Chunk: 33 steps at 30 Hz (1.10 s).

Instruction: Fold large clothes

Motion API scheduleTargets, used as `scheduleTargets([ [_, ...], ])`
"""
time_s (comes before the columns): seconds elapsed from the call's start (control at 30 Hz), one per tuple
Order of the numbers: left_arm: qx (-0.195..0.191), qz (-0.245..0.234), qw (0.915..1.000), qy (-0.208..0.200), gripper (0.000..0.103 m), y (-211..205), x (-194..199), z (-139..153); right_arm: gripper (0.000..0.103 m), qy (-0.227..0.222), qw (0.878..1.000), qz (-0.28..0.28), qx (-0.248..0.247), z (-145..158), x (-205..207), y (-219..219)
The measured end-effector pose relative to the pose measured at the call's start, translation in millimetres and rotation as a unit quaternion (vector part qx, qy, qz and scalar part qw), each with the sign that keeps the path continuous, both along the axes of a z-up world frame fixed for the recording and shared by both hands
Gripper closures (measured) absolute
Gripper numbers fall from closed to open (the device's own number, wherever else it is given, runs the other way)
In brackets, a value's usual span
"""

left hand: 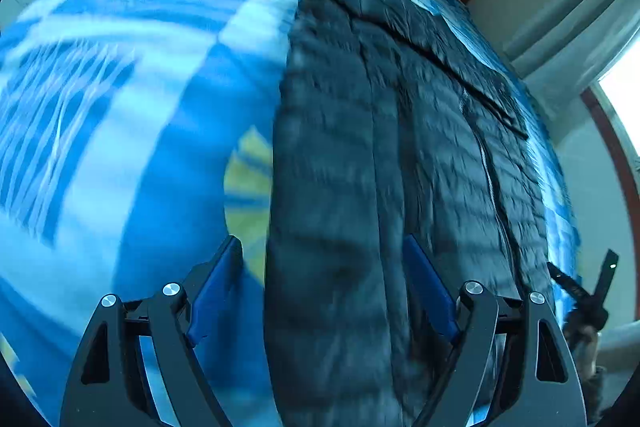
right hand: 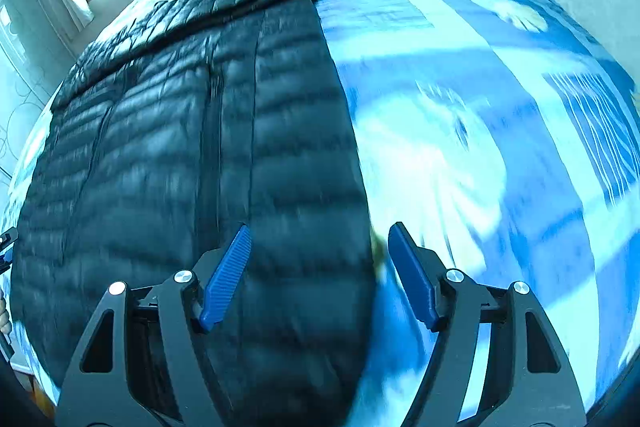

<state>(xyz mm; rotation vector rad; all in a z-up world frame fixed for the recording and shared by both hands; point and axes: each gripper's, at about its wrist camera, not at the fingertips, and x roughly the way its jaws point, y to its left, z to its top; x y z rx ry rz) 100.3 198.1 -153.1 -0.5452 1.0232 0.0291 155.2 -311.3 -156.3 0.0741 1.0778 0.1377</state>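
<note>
Both tools stand wide and empty: the left gripper point(left hand: 324, 283) and right gripper point(right hand: 318, 275) each straddle the jacket's point(right hand: 208, 147) long edge. It lies flat on the bed point(right hand: 460, 87), lengthwise ahead. Probably between folds; next, pinch that edge.

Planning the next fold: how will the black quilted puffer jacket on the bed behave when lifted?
The black quilted puffer jacket probably flops and drapes, since it lies limp. Its puffy channels suggest lightness; its shiny shell may slip between pads.

Left claw point(left hand: 324, 283) held wide, nothing gripped; right claw point(right hand: 318, 275) likewise spread, both angled steeply downward.
</note>
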Motion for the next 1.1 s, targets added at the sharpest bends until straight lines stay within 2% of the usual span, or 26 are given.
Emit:
scheduleTargets([
  [0.17,-0.008,0.000,0.9999,-0.011,0.021,-10,-24,-1,0.030,0.004,0.999,0.000,0.037,-2,-23,-7],
  [0.23,-0.033,-0.011,0.9993,-0.013,0.022,-14,-29,-2,0.037,0.001,0.999,0.010,0.031,-1,-30,-2],
  [0.27,-0.041,-0.014,0.9990,-0.014,0.021,-16,-32,-3,0.048,0.001,0.999,0.020,0.036,0,-33,-1],
  [0.33,-0.036,-0.018,0.9990,-0.020,0.022,-19,-35,-4,0.056,0.002,0.998,0.023,0.053,0,-36,0],
  [0.37,-0.032,-0.020,0.9991,-0.021,0.023,-21,-36,-5,0.064,0.005,0.997,0.024,0.068,0,-36,0],
  [0.43,-0.030,-0.023,0.9990,-0.023,0.024,-24,-37,-5,0.069,0.004,0.997,0.021,0.080,0,-37,-1],
  [0.5,-0.036,-0.027,0.9987,-0.024,0.031,-26,-38,-4,0.078,0.002,0.995,0.023,0.096,2,-38,-2],
  [0.6,-0.031,-0.031,0.9987,-0.027,0.038,-29,-40,-5,0.084,0.001,0.993,0.023,0.118,2,-41,-4],
  [0.73,-0.035,-0.027,0.9986,-0.029,0.048,-25,-47,-6,0.087,-0.002,0.992,0.022,0.127,2,-42,-5],
  [0.9,-0.054,-0.025,0.9977,-0.033,0.076,-22,-51,-7,0.090,-0.007,0.989,0.020,0.144,3,-45,-8],
  [1.0,-0.060,-0.022,0.9971,-0.042,0.085,-21,-54,-2,0.091,-0.010,0.986,0.019,0.165,7,-47,-13],
  [1.1,-0.072,-0.018,0.9957,-0.055,0.087,-19,-60,8,0.091,-0.012,0.981,0.016,0.194,16,-52,-22],
])
